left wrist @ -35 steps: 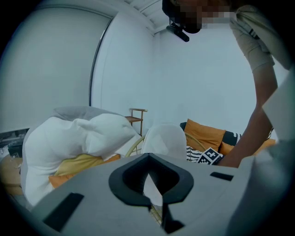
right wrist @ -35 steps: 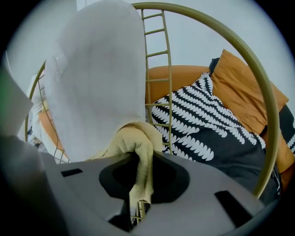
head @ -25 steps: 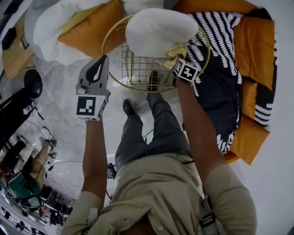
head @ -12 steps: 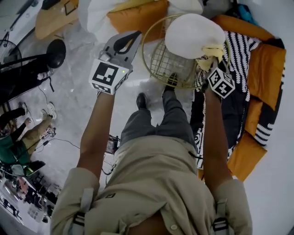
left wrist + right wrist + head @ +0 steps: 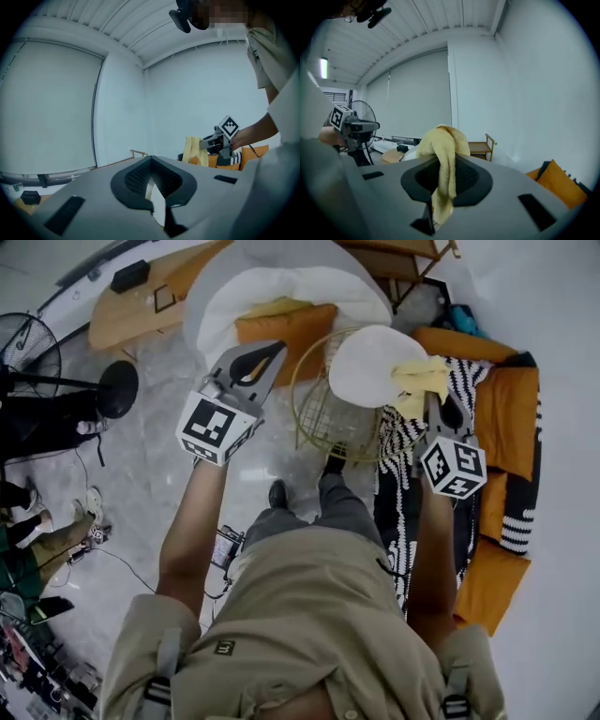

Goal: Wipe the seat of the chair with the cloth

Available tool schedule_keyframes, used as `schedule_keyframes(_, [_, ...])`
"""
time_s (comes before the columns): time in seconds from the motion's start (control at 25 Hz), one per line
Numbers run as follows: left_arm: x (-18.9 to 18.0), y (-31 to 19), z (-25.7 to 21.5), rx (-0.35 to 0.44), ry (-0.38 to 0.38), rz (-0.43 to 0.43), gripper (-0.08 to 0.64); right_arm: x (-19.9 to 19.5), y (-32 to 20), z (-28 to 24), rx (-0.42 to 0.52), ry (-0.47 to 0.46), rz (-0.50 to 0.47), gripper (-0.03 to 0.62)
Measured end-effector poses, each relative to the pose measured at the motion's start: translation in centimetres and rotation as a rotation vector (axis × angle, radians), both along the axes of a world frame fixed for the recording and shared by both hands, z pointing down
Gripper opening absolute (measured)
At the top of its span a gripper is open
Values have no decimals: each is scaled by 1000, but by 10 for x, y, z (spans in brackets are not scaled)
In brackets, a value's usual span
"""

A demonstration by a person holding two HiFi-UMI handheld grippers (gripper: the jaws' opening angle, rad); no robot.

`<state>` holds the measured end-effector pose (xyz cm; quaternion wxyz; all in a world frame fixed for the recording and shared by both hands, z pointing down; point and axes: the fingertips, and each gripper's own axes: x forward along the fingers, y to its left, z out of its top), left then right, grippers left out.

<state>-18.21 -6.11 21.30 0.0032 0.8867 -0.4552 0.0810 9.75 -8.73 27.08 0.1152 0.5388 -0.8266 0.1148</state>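
Right gripper view has the right gripper (image 5: 440, 185) clenched on the cloth (image 5: 443, 154). The cloth is a pale yellow terry towel, nubbly and soft. It is bunched into a hump above the black ribbed pads (image 5: 466, 176) and trails in a limp fold down between them. A wooden armchair (image 5: 480, 146) stands against the white wall at 3 o'clock of the cloth.

Left gripper view has the left gripper (image 5: 157, 199) with its jaws pressed together at the tips and nothing held. Only a thin pale sliver shows through the slit below the grey plastic. At 2 o'clock the other gripper is seen, with the cloth hanging from it in slack strips.

In the head view the cloth lies at the 3 o'clock edge of the seat (image 5: 366, 367), overlapping its rim. I cannot tell whether the cloth touches the seat. The seat is a round, smooth, white padded cushion. It rests in the chair (image 5: 323, 423), a round basket of thin gold wire mesh. The left gripper is at the chair's 9 o'clock, apart from it.

Orange cushions (image 5: 511, 413) and a black-and-white patterned throw (image 5: 473, 381) lie at the chair's 3 to 5 o'clock. The floor (image 5: 141, 484) is glossy grey marble. A black fan (image 5: 28, 343) stands at the frame's 10 o'clock.
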Motion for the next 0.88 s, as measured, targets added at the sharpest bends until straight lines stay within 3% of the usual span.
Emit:
schedule_keyframes(0.48, [34, 51, -107, 117, 71, 121, 14, -38, 74, -167, 250, 40, -109, 52])
schedule_keyframes(0.68, [59, 71, -139, 174, 66, 187, 14, -41, 98, -194, 298, 98, -118, 48])
schedule_keyframes(0.88, [66, 89, -151, 196, 68, 233, 14, -49, 118, -205, 304, 83, -120, 48])
